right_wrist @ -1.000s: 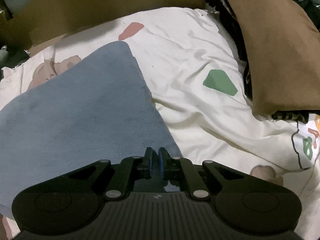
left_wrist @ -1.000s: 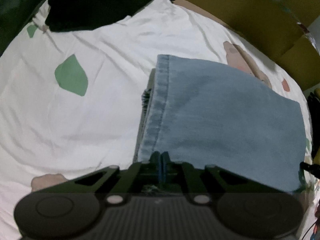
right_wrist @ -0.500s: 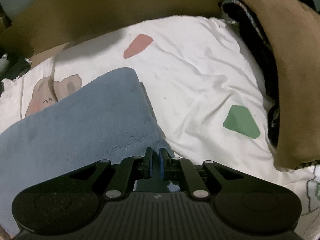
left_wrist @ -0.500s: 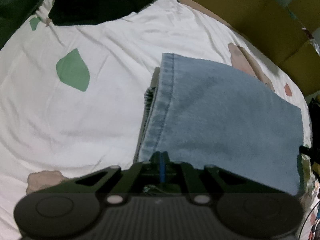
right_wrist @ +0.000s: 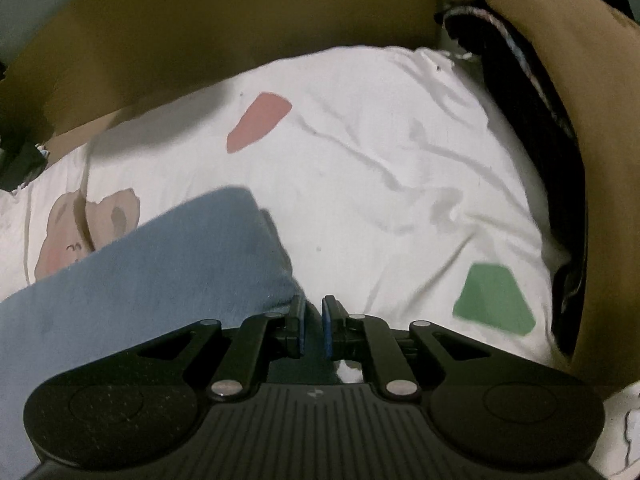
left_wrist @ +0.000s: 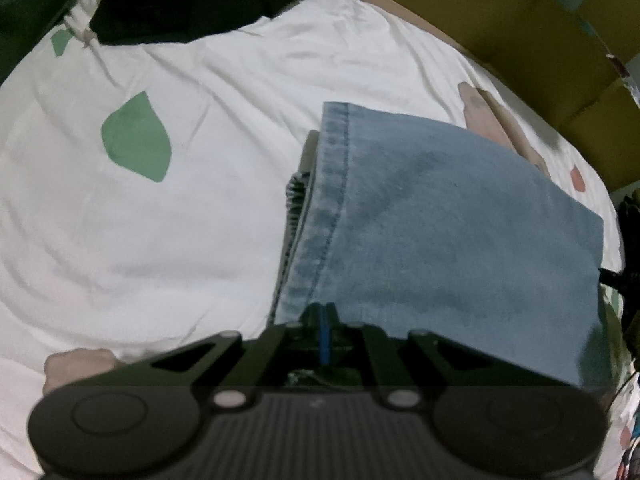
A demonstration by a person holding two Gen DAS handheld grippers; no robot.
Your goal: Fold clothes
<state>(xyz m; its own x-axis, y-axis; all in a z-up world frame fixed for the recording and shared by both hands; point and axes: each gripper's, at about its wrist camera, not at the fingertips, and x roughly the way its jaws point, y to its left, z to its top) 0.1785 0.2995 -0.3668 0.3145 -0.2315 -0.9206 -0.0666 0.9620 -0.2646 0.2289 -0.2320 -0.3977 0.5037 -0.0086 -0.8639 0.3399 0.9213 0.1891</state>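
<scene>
Light blue jeans [left_wrist: 440, 220] lie folded on a white printed sheet [left_wrist: 160, 240], with the stitched hem on the left over lower layers [left_wrist: 298, 196]. My left gripper [left_wrist: 324, 310] is shut at the near hem corner, and denim appears pinched between its pads. In the right wrist view the jeans [right_wrist: 160, 272] fill the lower left. My right gripper [right_wrist: 314, 312] sits just off their right edge. Its jaws stand a narrow gap apart with nothing visible between them, and the denim touches the left finger [right_wrist: 296, 308].
A dark garment [left_wrist: 180, 0] lies at the sheet's far left corner. A brown cushion over dark striped fabric [right_wrist: 580, 100] borders the right side. Cardboard [right_wrist: 200, 40] stands behind the bed. Bare sheet [right_wrist: 400, 180] stretches ahead of the right gripper.
The right gripper has slid forward along the jeans' right edge and now sits just beside the denim. The jeans and the left gripper have stayed put.
</scene>
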